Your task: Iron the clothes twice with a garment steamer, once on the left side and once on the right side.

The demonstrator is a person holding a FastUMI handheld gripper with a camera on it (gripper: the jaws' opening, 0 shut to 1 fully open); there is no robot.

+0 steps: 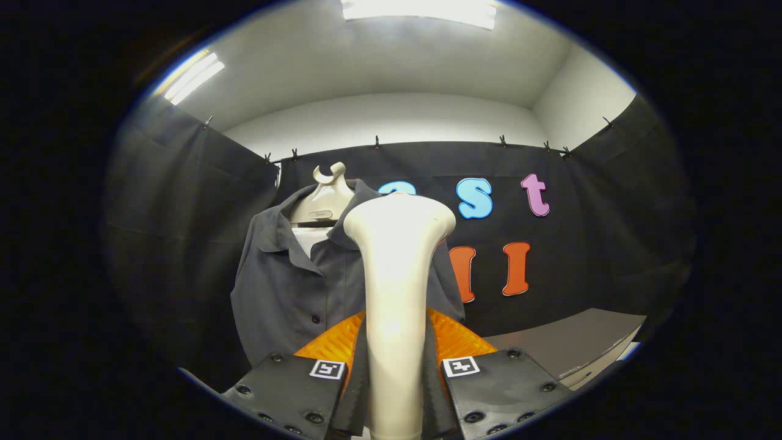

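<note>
A cream-coloured garment steamer (396, 287) stands upright between the two fingers of the gripper (396, 391), which press against its handle from either side and hold it clamped. The steamer's handle rises straight from between the fingers and widens into a broad, rounded head at the top. Just beyond it hangs a dark grey shirt (287, 293), collared and buttoned down the front, dressed on a pale mannequin form (322, 198) whose curved hook shows above the open collar. The steamer's head sits in front of the shirt's side nearer the booth's back wall, covering part of that shoulder; whether it touches the cloth cannot be told. An orange ribbed surface (455, 339) shows low behind the fingers, on both sides of the steamer's handle. Off to the other side of the shirt, beyond the fingers, lies the corner of a grey worktop (568, 342). Black cloth (183, 232), held up by small clips, lines the booth, with a white wall and bright ceiling lights (418, 11) above.
</note>
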